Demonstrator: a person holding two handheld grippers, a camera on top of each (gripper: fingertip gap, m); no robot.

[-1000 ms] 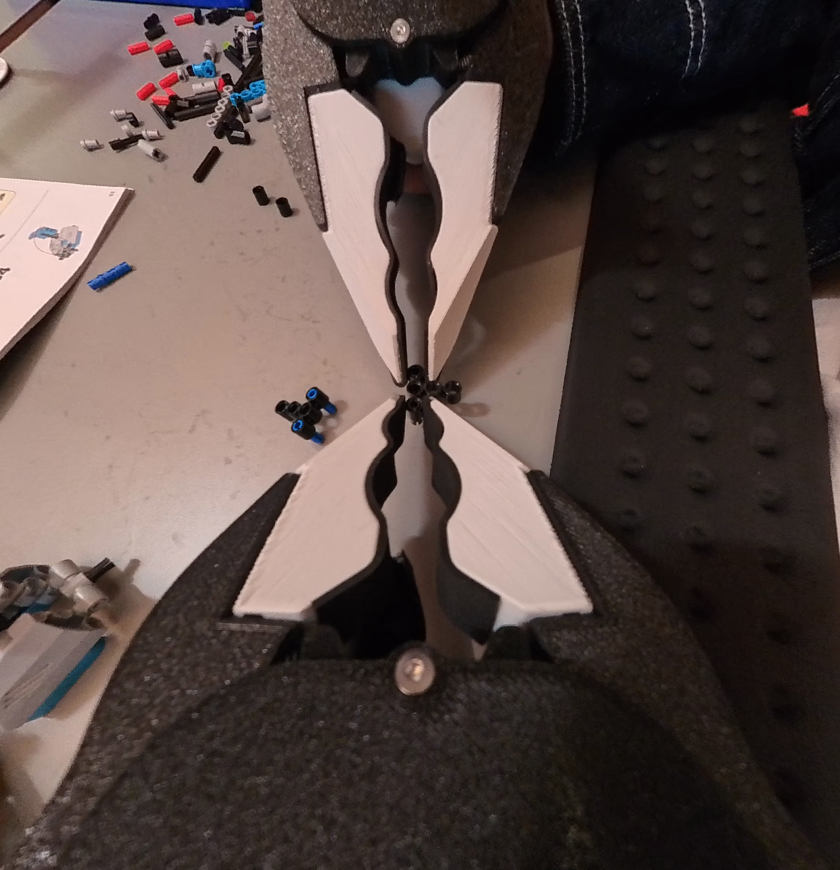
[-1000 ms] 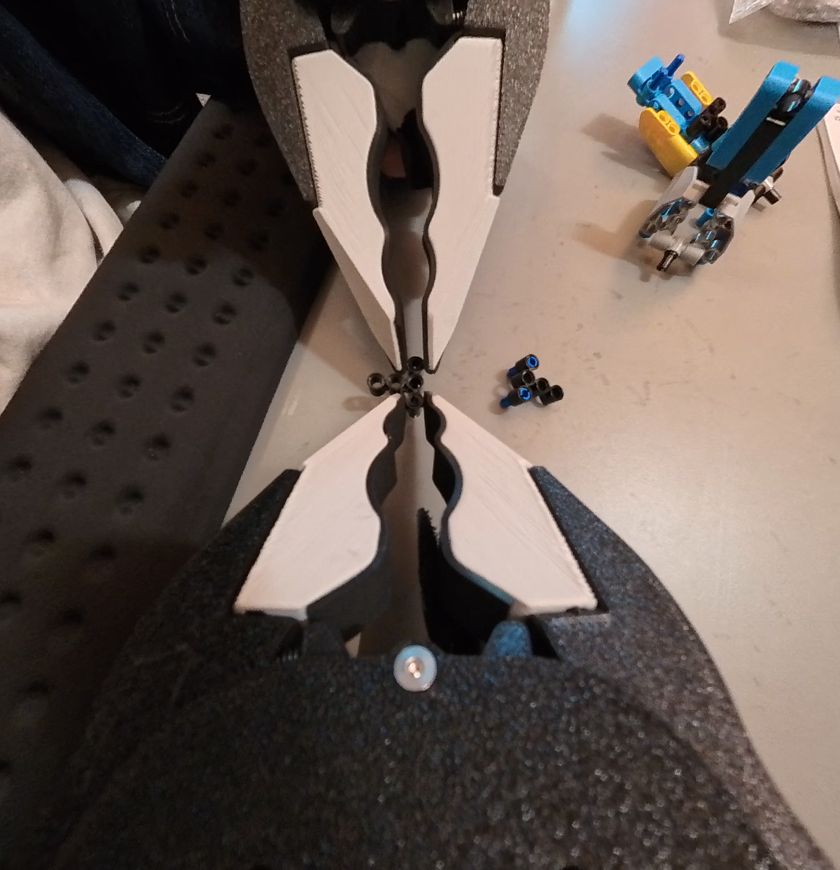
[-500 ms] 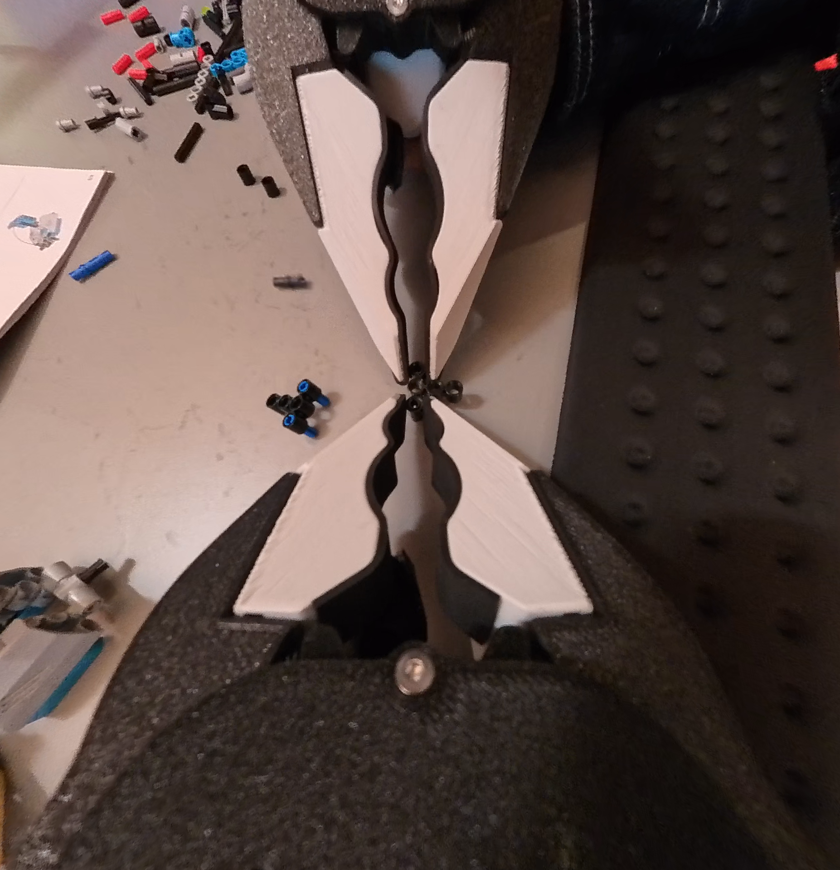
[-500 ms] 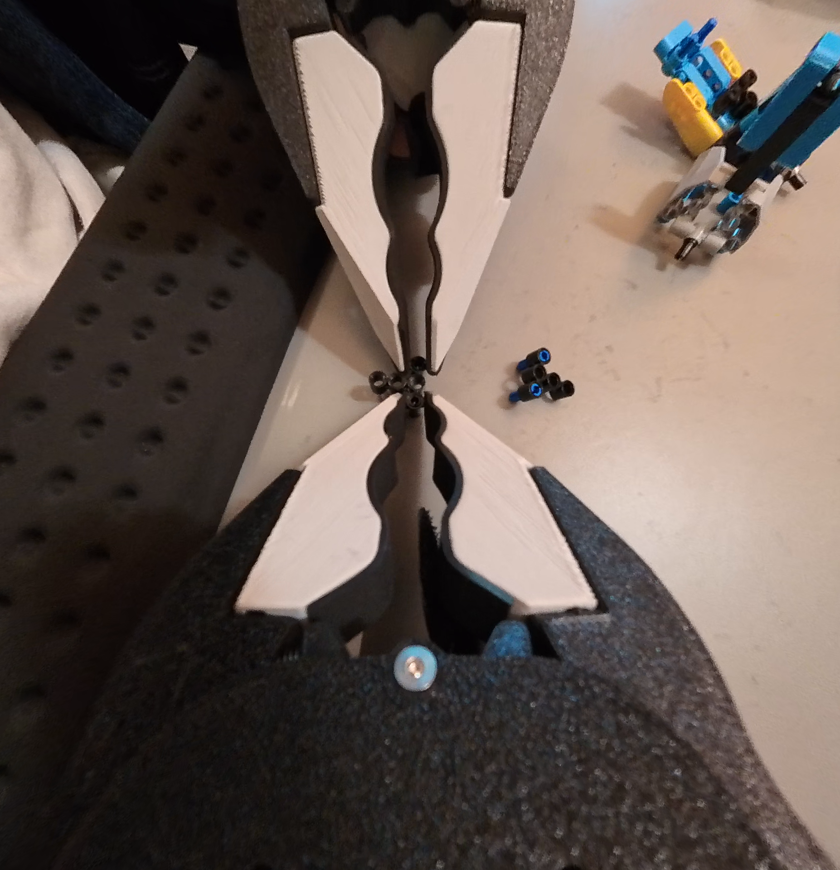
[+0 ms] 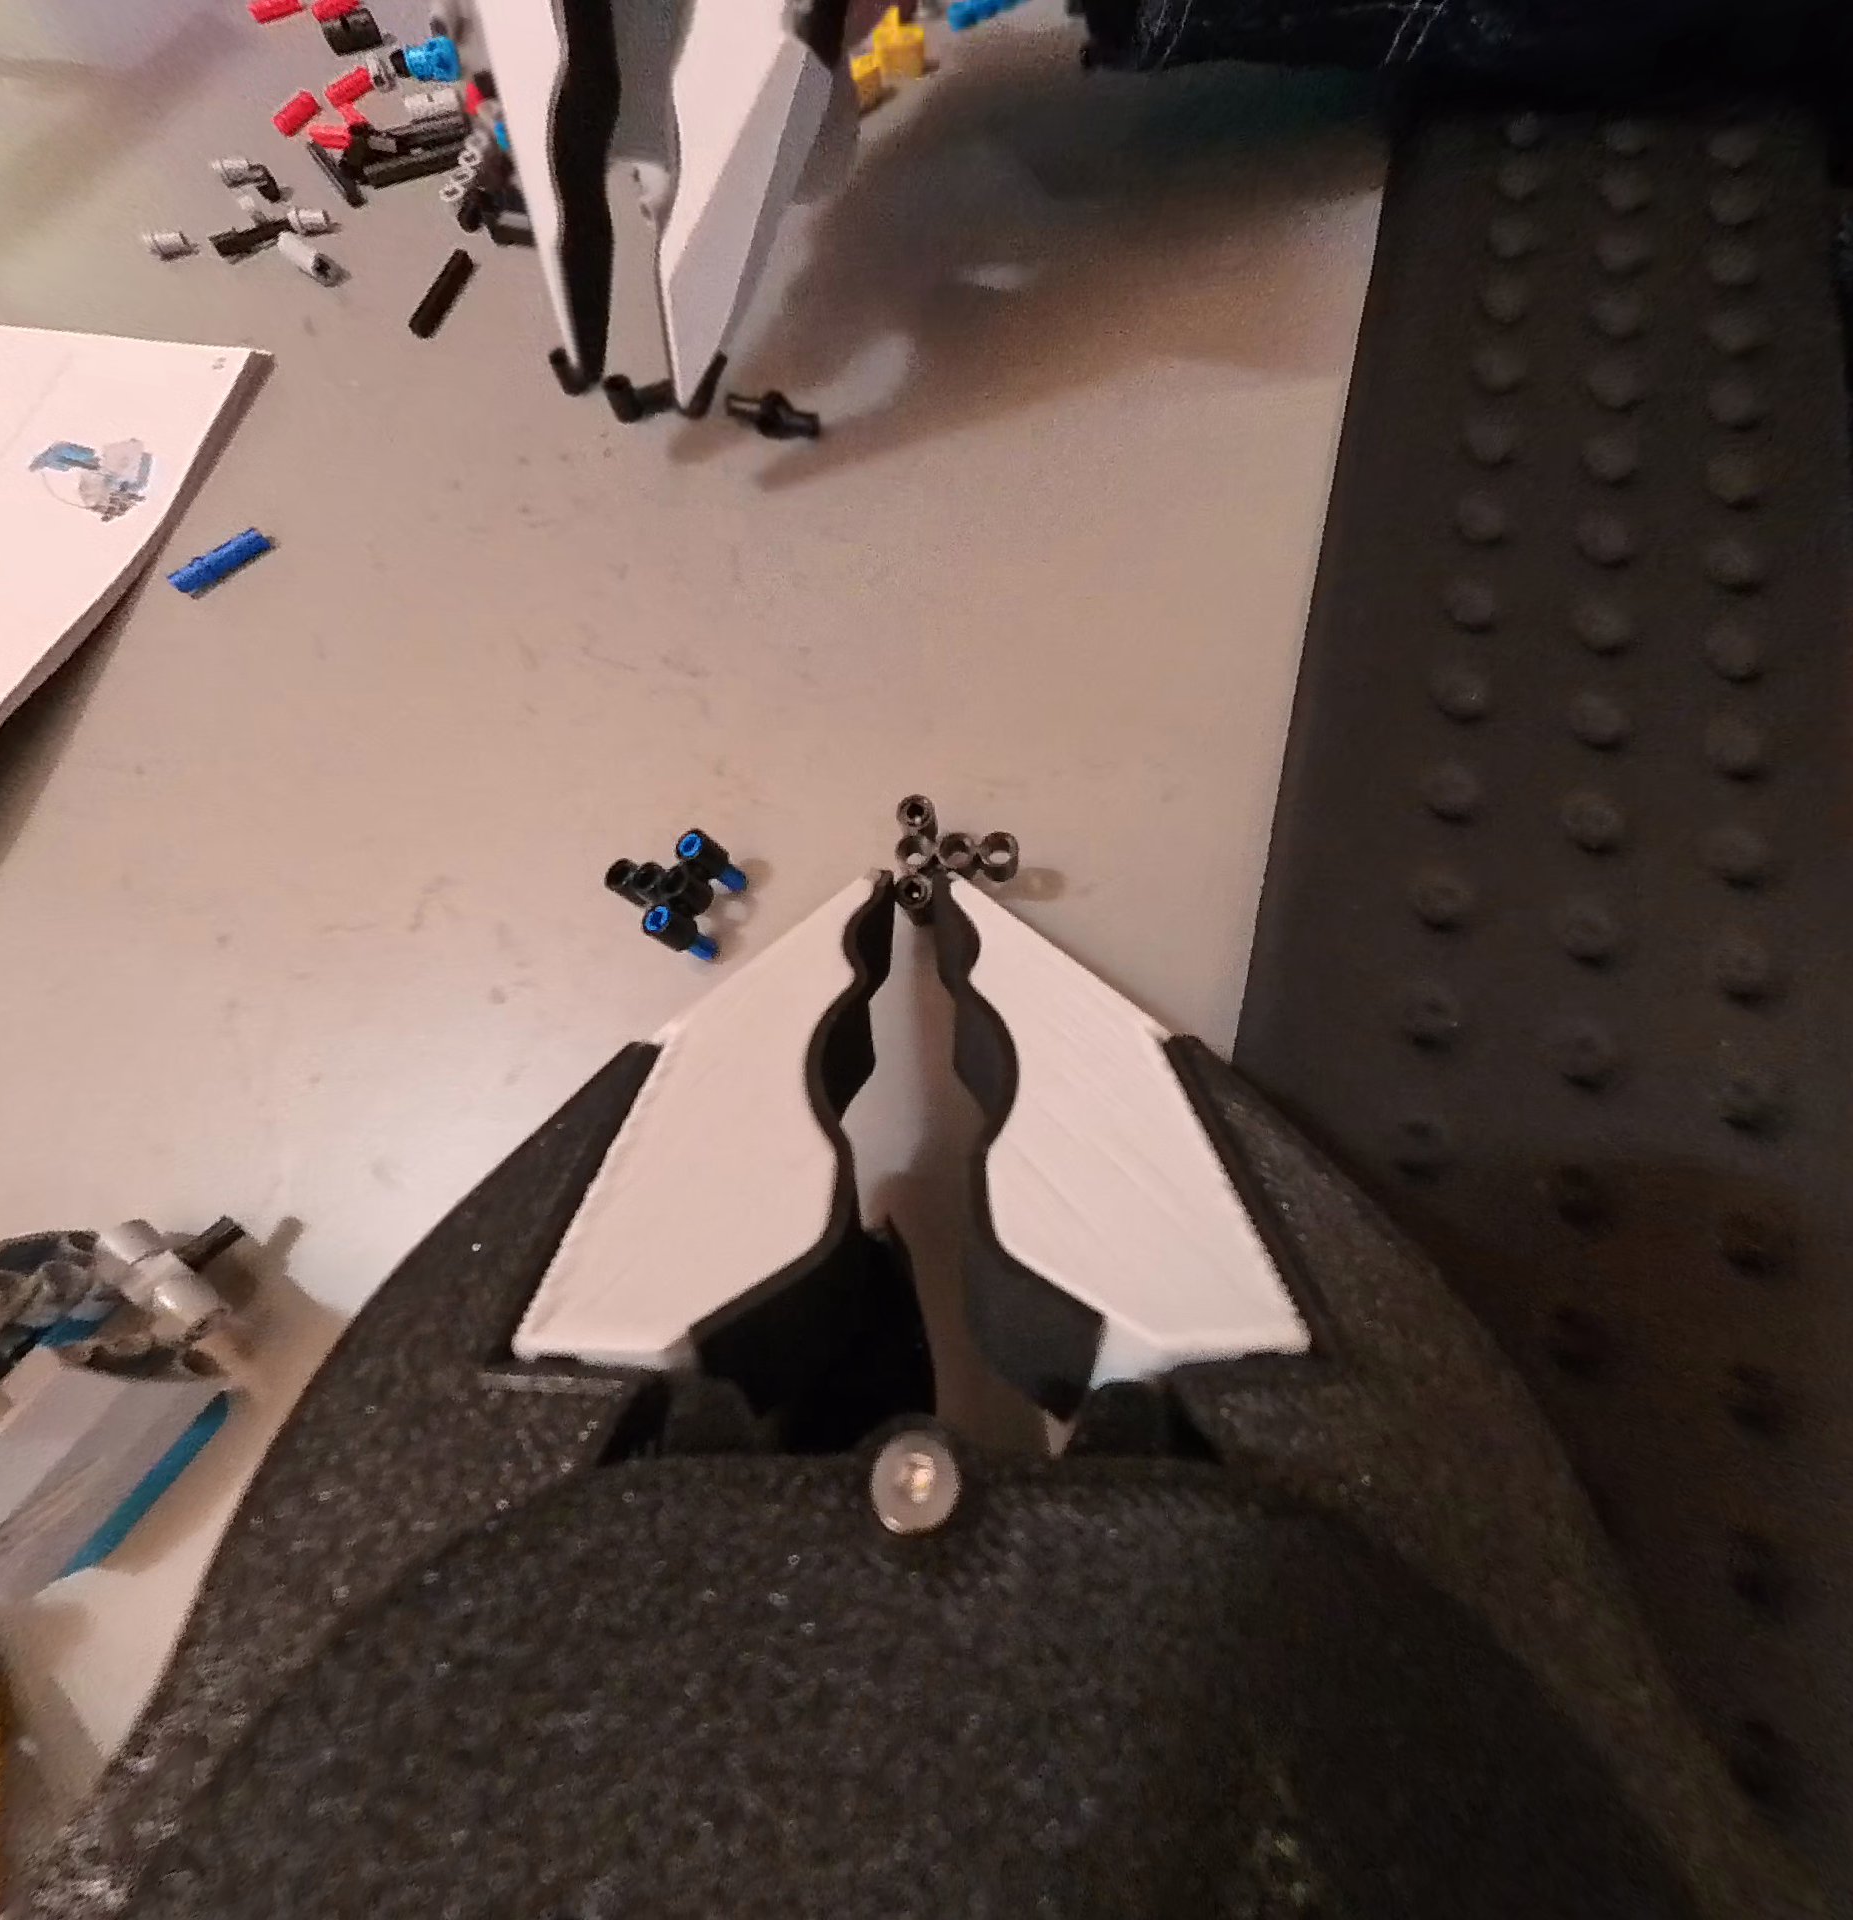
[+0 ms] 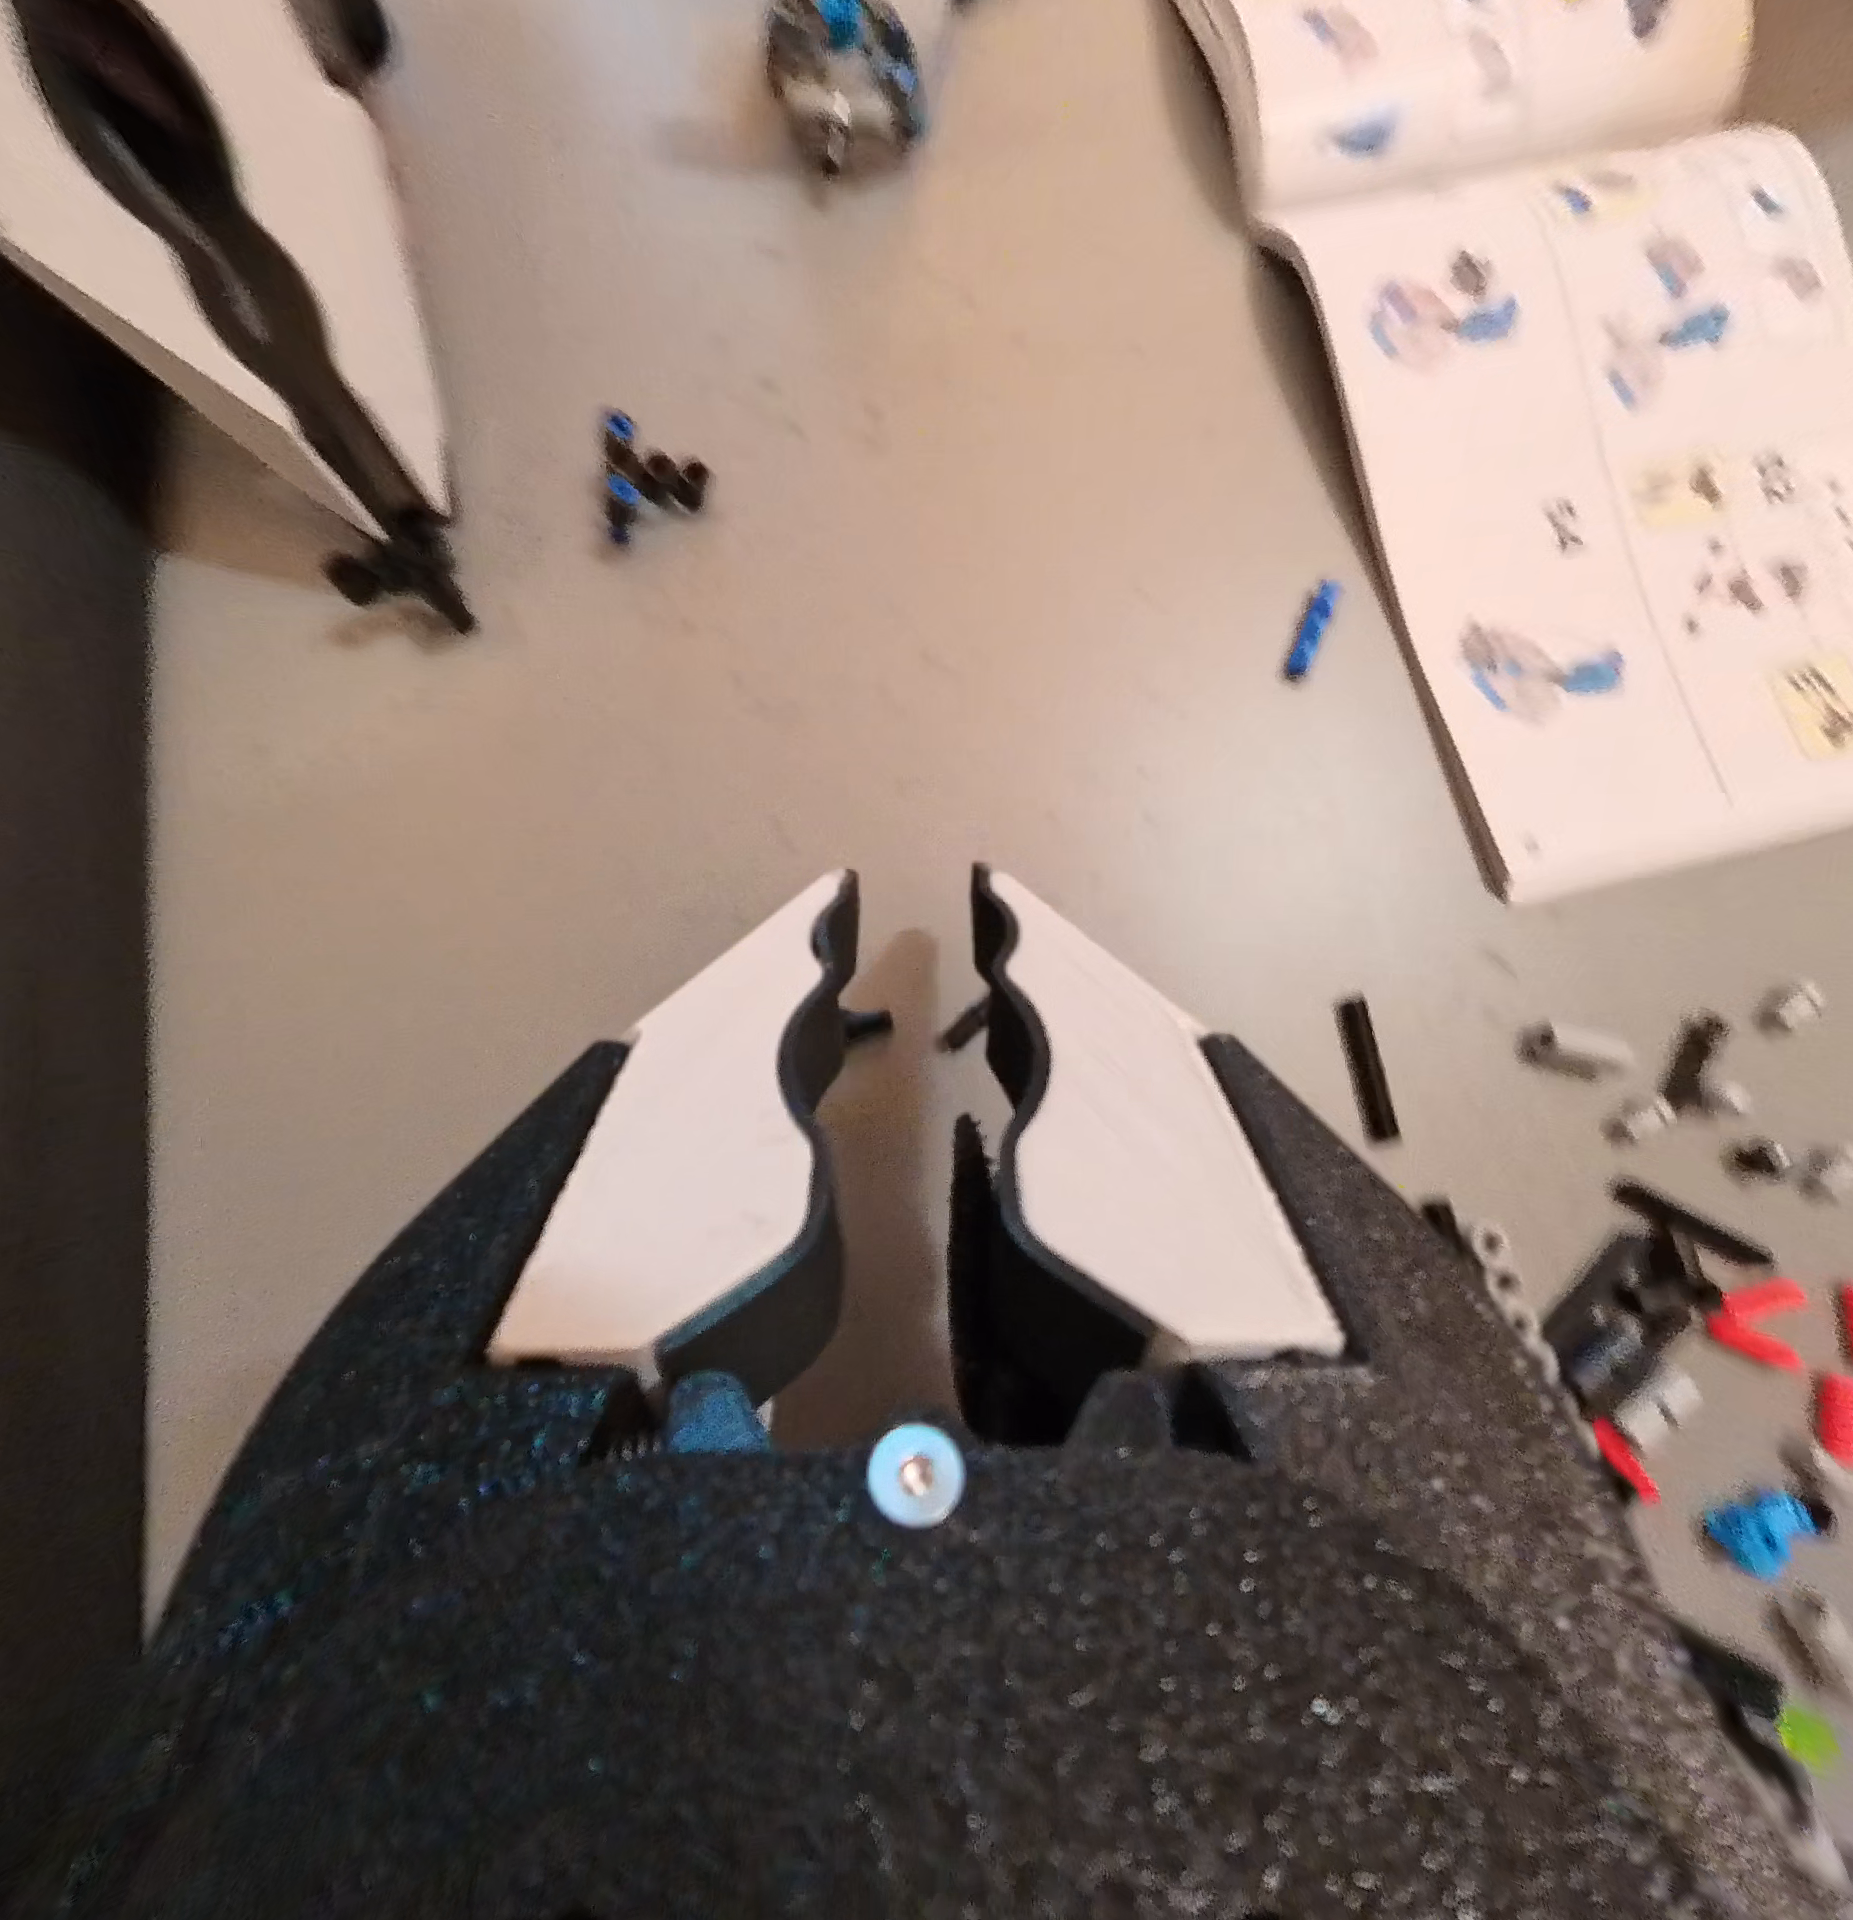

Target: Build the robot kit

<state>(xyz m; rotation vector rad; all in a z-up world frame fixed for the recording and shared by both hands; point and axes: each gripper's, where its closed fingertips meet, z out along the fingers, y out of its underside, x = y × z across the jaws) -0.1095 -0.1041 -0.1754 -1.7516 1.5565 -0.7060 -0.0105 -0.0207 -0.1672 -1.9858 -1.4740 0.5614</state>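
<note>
One black connector piece [image 5: 943, 857] pinched at left hand-held gripper [image 5: 914, 891] tips.

A hobby worktable: grey tabletop [image 5: 901, 644] strewn with loose toy building pieces [image 5: 382, 135], open instruction booklet [image 6: 1587, 436] alongside.

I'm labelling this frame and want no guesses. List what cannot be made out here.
- Black connector: its near end is hidden between the shut jaws of the left gripper, left wrist view.
- Small black pins: partly behind the open jaws of the right gripper, right wrist view; shapes unclear.
- Loose parts pile: smeared by motion blur, right wrist view.
- Half-built model: cut off by the left edge, left wrist view.
</note>
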